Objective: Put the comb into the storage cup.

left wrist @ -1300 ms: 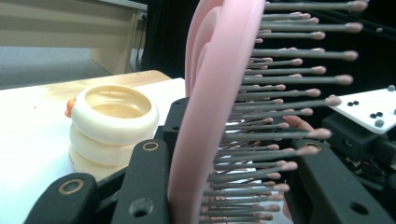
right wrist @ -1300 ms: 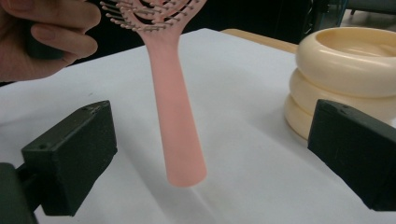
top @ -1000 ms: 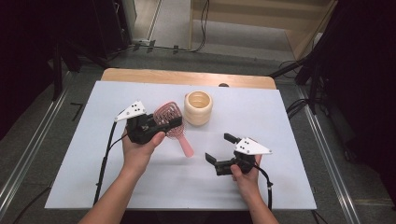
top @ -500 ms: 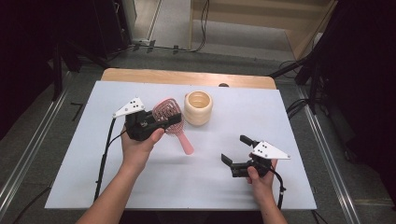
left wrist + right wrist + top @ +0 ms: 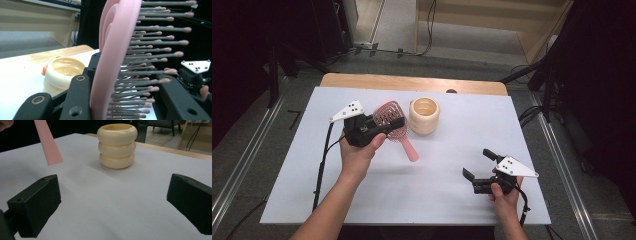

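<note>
My left gripper (image 5: 390,126) is shut on the head of a pink hairbrush (image 5: 388,116), held off the white table (image 5: 447,200) at the left. The brush handle (image 5: 409,149) slants down toward the middle of the table. In the left gripper view the brush (image 5: 117,50) stands on edge between the black jaws, its bristles pointing right. A cream ribbed cup (image 5: 424,116) stands upright just right of the brush, and is also seen in the right gripper view (image 5: 117,145). My right gripper (image 5: 478,163) hovers open and holding nothing near the front right, facing the cup across bare tabletop (image 5: 112,202).
A wooden strip (image 5: 412,82) runs along the table's far edge. Dark stands and cables (image 5: 532,115) surround the table on the floor. A black cable (image 5: 323,160) trails from the left gripper across the table's left side.
My right gripper has drawn away to the right and slightly toward the person, away from the cup. The left gripper with the brush has hardly moved.
</note>
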